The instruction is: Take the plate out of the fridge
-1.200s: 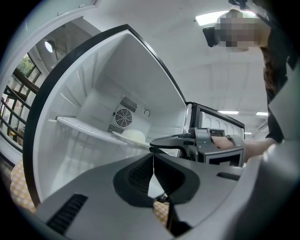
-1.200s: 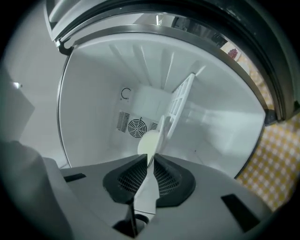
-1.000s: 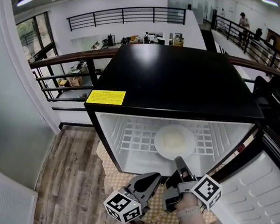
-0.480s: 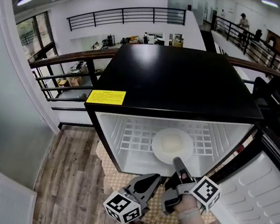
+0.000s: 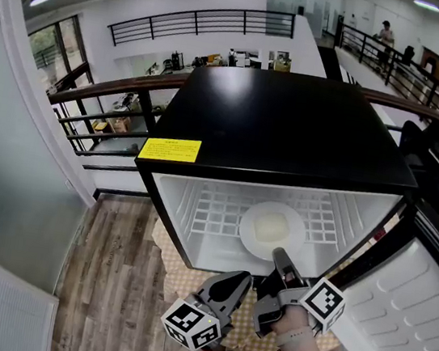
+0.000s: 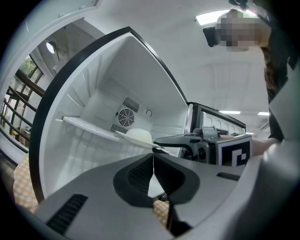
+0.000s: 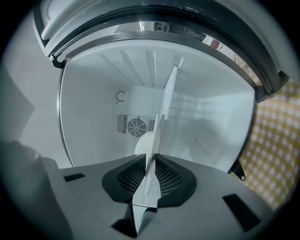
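Note:
A white plate (image 5: pixel 271 227) with a pale slab on it lies on the wire shelf (image 5: pixel 206 209) inside the open black-topped fridge (image 5: pixel 292 124). My right gripper (image 5: pixel 279 257) is shut on the plate's near rim. In the right gripper view the plate (image 7: pixel 152 154) runs edge-on between the jaws of that gripper (image 7: pixel 151 161). My left gripper (image 5: pixel 241 278) hovers just outside the fridge opening, left of the right one, shut and empty. In the left gripper view its tips (image 6: pixel 153 157) meet, with the plate (image 6: pixel 138 137) and the right gripper (image 6: pixel 164 140) beyond.
The fridge door (image 5: pixel 414 298) hangs open at the right. A yellow checked mat (image 5: pixel 188 276) lies on the wooden floor under the fridge front. A black chair (image 5: pixel 434 162) stands behind the fridge at right. Railings run along the back.
The plate has slid a little toward the fridge's front edge with my right gripper on its rim. The left gripper has stayed in place.

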Action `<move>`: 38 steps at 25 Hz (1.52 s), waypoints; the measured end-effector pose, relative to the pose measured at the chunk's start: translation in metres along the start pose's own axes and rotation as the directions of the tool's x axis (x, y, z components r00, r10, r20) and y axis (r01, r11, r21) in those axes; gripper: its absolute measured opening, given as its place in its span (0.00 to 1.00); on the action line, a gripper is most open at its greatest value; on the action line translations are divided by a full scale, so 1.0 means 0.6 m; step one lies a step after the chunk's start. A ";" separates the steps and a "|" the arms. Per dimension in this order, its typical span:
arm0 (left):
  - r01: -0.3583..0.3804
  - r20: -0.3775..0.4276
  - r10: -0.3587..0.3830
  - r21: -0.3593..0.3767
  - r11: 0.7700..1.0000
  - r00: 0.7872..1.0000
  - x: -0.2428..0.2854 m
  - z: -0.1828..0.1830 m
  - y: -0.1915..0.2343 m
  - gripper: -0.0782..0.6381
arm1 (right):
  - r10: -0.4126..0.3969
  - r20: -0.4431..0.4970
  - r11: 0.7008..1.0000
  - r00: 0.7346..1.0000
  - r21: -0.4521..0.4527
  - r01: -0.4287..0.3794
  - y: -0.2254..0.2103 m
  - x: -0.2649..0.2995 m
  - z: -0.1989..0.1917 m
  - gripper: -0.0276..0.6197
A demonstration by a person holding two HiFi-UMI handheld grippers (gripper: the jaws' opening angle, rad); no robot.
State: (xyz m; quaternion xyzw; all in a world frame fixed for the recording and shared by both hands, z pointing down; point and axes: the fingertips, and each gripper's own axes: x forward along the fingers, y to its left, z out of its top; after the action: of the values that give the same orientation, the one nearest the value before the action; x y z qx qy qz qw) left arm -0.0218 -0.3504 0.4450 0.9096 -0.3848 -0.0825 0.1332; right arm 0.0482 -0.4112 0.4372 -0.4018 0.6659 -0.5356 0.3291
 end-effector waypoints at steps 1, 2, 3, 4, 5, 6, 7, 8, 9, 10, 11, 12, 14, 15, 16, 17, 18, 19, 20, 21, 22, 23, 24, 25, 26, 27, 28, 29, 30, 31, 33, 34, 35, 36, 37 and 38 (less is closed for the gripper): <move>0.001 0.001 -0.001 0.000 1.000 1.000 0.001 0.000 0.000 0.12 | 0.000 0.000 1.000 1.000 0.003 0.000 0.001 -0.002 -0.001 0.16; 0.002 0.001 -0.002 0.000 1.000 1.000 0.002 0.000 0.000 0.12 | 0.003 0.001 1.000 1.000 0.006 -0.003 0.001 -0.002 -0.002 0.16; 0.003 0.002 -0.003 0.000 1.000 1.000 0.003 0.000 0.000 0.12 | 0.005 0.002 1.000 1.000 0.008 -0.005 0.001 -0.001 -0.001 0.16; 0.004 0.002 -0.004 0.000 1.000 1.000 0.003 0.001 0.000 0.12 | 0.005 0.003 1.000 1.000 0.006 -0.005 0.000 0.001 0.000 0.16; 0.004 0.002 -0.004 -0.001 1.000 1.000 0.003 0.000 0.000 0.12 | 0.002 0.005 1.000 1.000 0.000 -0.002 -0.002 0.004 0.003 0.17; 0.003 0.002 -0.003 -0.002 1.000 1.000 0.003 0.000 0.000 0.12 | -0.002 0.007 1.000 1.000 -0.008 0.002 -0.004 0.007 0.007 0.18; 0.001 0.002 -0.001 -0.003 1.000 1.000 0.002 0.000 0.001 0.12 | -0.007 0.010 1.000 1.000 -0.012 0.007 -0.006 0.009 0.010 0.18; -0.001 0.002 0.001 -0.004 1.000 1.000 0.002 -0.001 0.003 0.12 | -0.013 0.012 1.000 1.000 -0.013 0.013 -0.008 0.012 0.012 0.18; -0.004 0.002 0.004 -0.005 1.000 1.000 0.001 -0.001 0.004 0.12 | -0.019 0.014 1.000 1.000 -0.009 0.019 -0.010 0.013 0.013 0.18; -0.006 0.001 0.006 -0.005 1.000 1.000 0.000 -0.001 0.006 0.12 | -0.022 0.014 1.000 1.000 -0.002 0.022 -0.013 0.015 0.012 0.18; -0.007 0.001 0.007 -0.005 1.000 1.000 0.000 -0.001 0.007 0.12 | -0.020 0.016 1.000 1.000 0.010 0.020 -0.015 0.017 0.012 0.18; -0.008 0.001 0.008 -0.006 1.000 1.000 0.000 -0.001 0.009 0.12 | -0.014 0.018 1.000 1.000 0.025 0.014 -0.016 0.019 0.011 0.18; -0.010 0.001 0.010 -0.008 1.000 1.000 -0.001 -0.001 0.011 0.12 | 0.001 0.025 0.998 1.000 0.057 -0.002 -0.017 0.021 0.010 0.18; -0.011 0.001 0.011 -0.009 1.000 1.000 -0.001 -0.001 0.011 0.12 | 0.006 0.027 0.998 1.000 0.061 -0.008 -0.015 0.022 0.010 0.18; -0.011 0.001 0.011 -0.009 1.000 1.000 -0.001 -0.001 0.012 0.12 | 0.007 0.028 0.998 1.000 0.059 -0.008 -0.014 0.022 0.010 0.16; -0.011 0.000 0.011 -0.010 1.000 1.000 -0.001 -0.002 0.012 0.12 | 0.003 0.028 0.998 1.000 0.057 -0.004 -0.013 0.021 0.010 0.15; -0.010 -0.001 0.010 -0.010 1.000 1.000 -0.002 -0.002 0.012 0.12 | -0.003 0.028 0.998 1.000 0.062 0.001 -0.012 0.020 0.008 0.15; -0.009 -0.001 0.009 -0.010 1.000 1.000 -0.002 -0.002 0.012 0.12 | -0.008 0.029 0.998 1.000 0.070 0.006 -0.012 0.018 0.006 0.14; -0.008 -0.002 0.008 -0.011 1.000 1.000 -0.002 -0.003 0.011 0.12 | -0.011 0.030 0.997 0.999 0.075 0.009 -0.011 0.015 0.004 0.14; -0.007 -0.002 0.007 -0.011 1.000 1.000 -0.003 -0.002 0.011 0.12 | -0.015 0.031 0.997 0.999 0.077 0.012 -0.011 0.012 0.002 0.14; -0.007 -0.003 0.007 -0.012 1.000 1.000 -0.003 -0.002 0.011 0.12 | -0.016 0.032 0.997 0.999 0.075 0.014 -0.010 0.010 0.001 0.14; -0.007 -0.003 0.007 -0.012 1.000 1.000 -0.003 -0.001 0.012 0.12 | -0.016 0.035 0.997 0.999 0.073 0.013 -0.010 0.009 0.002 0.14; -0.007 -0.002 0.007 -0.012 1.000 1.000 -0.003 -0.001 0.012 0.12 | -0.013 0.039 0.997 0.999 0.072 0.011 -0.009 0.009 0.003 0.14; -0.006 -0.003 0.006 -0.011 1.000 1.000 -0.002 -0.001 0.012 0.12 | -0.011 0.045 0.997 0.999 0.071 0.008 -0.009 0.010 0.006 0.14; -0.004 -0.003 0.004 -0.011 1.000 1.000 -0.002 -0.001 0.011 0.12 | -0.010 0.048 0.998 0.999 0.068 0.007 -0.009 0.012 0.009 0.14; -0.003 -0.003 0.003 -0.012 1.000 1.000 -0.002 -0.002 0.011 0.12 | -0.011 0.048 0.998 0.999 0.062 0.009 -0.010 0.014 0.012 0.14; -0.002 -0.004 0.002 -0.012 1.000 1.000 -0.002 -0.003 0.012 0.12 | -0.015 0.044 0.998 0.999 0.056 0.013 -0.011 0.015 0.013 0.14; -0.002 -0.005 0.002 -0.013 1.000 1.000 -0.002 -0.004 0.012 0.12 | -0.019 0.039 0.999 0.999 0.051 0.017 -0.013 0.017 0.013 0.14; -0.003 -0.005 0.003 -0.014 1.000 1.000 -0.002 -0.004 0.013 0.12 | -0.021 0.036 0.999 0.999 0.050 0.020 -0.015 0.018 0.012 0.14; -0.003 -0.006 0.003 -0.015 1.000 1.000 -0.003 -0.005 0.013 0.12 | -0.022 0.036 0.998 0.999 0.055 0.020 -0.016 0.019 0.012 0.14; -0.005 -0.008 0.005 -0.015 1.000 1.000 -0.005 -0.005 0.013 0.12 | -0.016 0.043 0.997 0.999 0.070 0.013 -0.016 0.017 0.011 0.14; -0.006 -0.009 0.006 -0.015 1.000 1.000 -0.006 -0.005 0.013 0.12 | -0.016 0.047 0.997 0.999 0.076 0.013 -0.016 0.016 0.011 0.14; -0.007 -0.009 0.007 -0.015 1.000 1.000 -0.008 -0.005 0.013 0.12 | -0.017 0.050 0.996 0.999 0.084 0.013 -0.016 0.015 0.011 0.14; -0.009 -0.009 0.008 -0.015 1.000 1.000 -0.009 -0.004 0.013 0.12 | -0.018 0.053 0.995 0.998 0.096 0.013 -0.017 0.014 0.010 0.14; -0.009 -0.009 0.009 -0.015 1.000 1.000 -0.010 -0.004 0.013 0.12 | -0.018 0.056 0.994 0.998 0.110 0.012 -0.017 0.013 0.010 0.13; -0.010 -0.009 0.010 -0.014 1.000 1.000 -0.011 -0.005 0.013 0.12 | -0.016 0.060 0.992 0.998 0.123 0.009 -0.018 0.012 0.009 0.13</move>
State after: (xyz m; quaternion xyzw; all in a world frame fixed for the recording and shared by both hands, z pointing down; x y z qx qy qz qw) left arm -0.0309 -0.3504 0.4504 0.9071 -0.3881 -0.0807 0.1417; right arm 0.0515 -0.4209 0.4466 -0.4011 0.6187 -0.5652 0.3700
